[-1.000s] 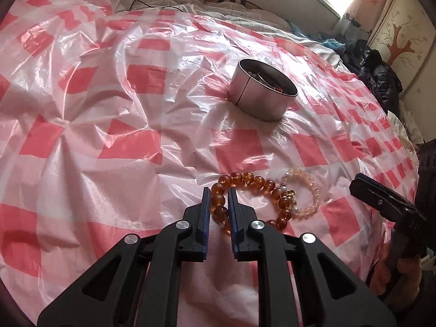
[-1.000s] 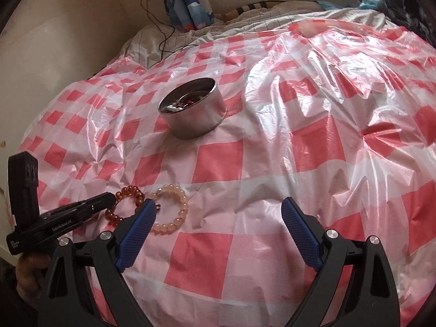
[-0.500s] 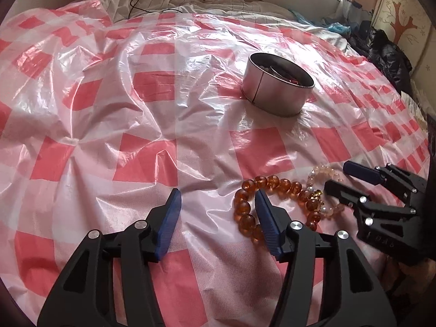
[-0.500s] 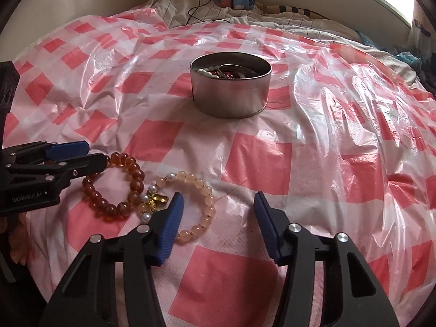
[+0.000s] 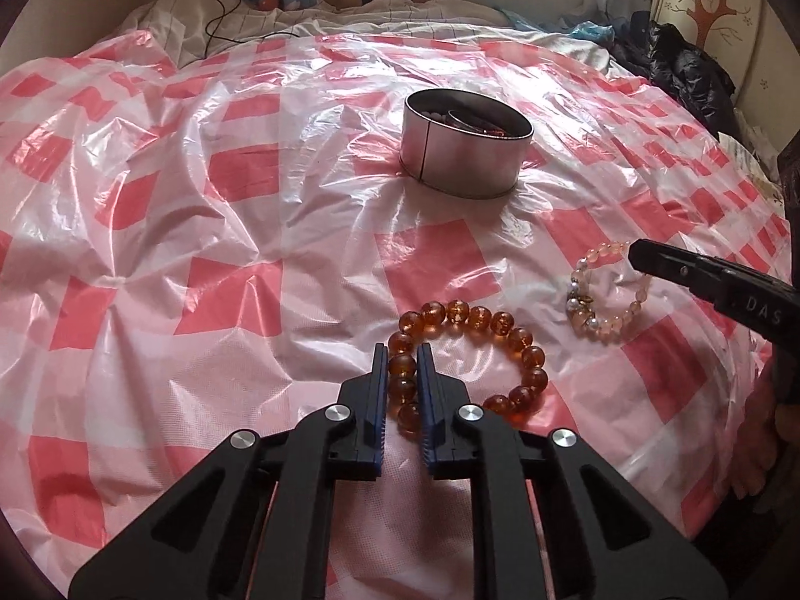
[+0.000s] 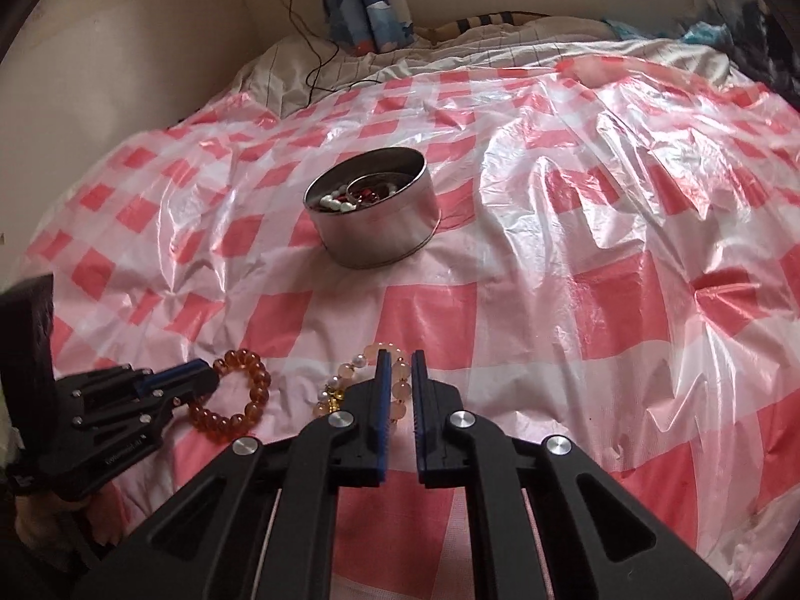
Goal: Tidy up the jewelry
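Note:
An amber bead bracelet (image 5: 480,345) lies near the front of the red-checked plastic sheet. My left gripper (image 5: 402,355) is shut on its left side; it also shows in the right wrist view (image 6: 200,375) on that bracelet (image 6: 250,400). A pale pink bead bracelet (image 5: 600,300) lies to the right. My right gripper (image 6: 399,365) is shut on its right side (image 6: 400,390); it also shows in the left wrist view (image 5: 637,252). A round metal tin (image 5: 465,150) holding other jewelry stands farther back, also in the right wrist view (image 6: 375,215).
The checked plastic sheet (image 5: 200,250) covers a bed and is wrinkled. A black cable (image 6: 310,65) and a blue patterned curtain (image 6: 365,0) are at the far wall. Dark clothes (image 5: 690,75) lie at the far right.
Both grippers were open half a second ago and have closed, the left on the amber bracelet, the right on the pink one. The bracelets now lie further apart.

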The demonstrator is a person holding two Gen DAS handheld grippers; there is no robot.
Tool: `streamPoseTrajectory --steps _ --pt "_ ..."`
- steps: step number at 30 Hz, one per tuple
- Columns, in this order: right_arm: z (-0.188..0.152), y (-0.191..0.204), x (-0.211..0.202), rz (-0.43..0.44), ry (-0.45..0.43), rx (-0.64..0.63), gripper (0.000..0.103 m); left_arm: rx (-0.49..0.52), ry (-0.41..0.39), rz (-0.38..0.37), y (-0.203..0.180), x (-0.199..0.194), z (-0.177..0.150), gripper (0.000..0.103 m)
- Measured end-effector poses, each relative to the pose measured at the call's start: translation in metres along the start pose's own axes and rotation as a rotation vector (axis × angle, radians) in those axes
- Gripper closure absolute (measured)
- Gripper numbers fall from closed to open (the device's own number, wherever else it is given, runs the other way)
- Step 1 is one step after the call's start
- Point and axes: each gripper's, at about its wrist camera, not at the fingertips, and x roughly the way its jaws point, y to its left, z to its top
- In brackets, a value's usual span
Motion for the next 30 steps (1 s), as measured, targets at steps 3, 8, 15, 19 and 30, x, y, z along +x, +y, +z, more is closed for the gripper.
streamPoseTrajectory --steps 3,8,15,19,30 --pt "0.0 -0.004 0.0 0.02 -0.002 0.029 0.094 0.019 0.002 0.011 -0.005 0.002 -0.001 0.092" --pt "-0.003 -0.009 0.006 0.022 0.008 0.063 0.094 0.018 0.013 0.005 -0.004 0.004 -0.001 0.092" --pt "-0.007 -0.023 0.017 0.044 0.037 0.135 0.087 0.007 0.016 0.008 -0.004 0.005 -0.001 0.091" --pt "-0.008 -0.021 0.017 0.046 0.031 0.125 0.077 -0.003 0.016 0.006 -0.002 0.006 -0.001 0.089" --pt "-0.01 -0.012 0.018 0.072 0.024 0.096 0.048 -0.031 0.003 -0.014 0.0 0.004 -0.002 0.051"
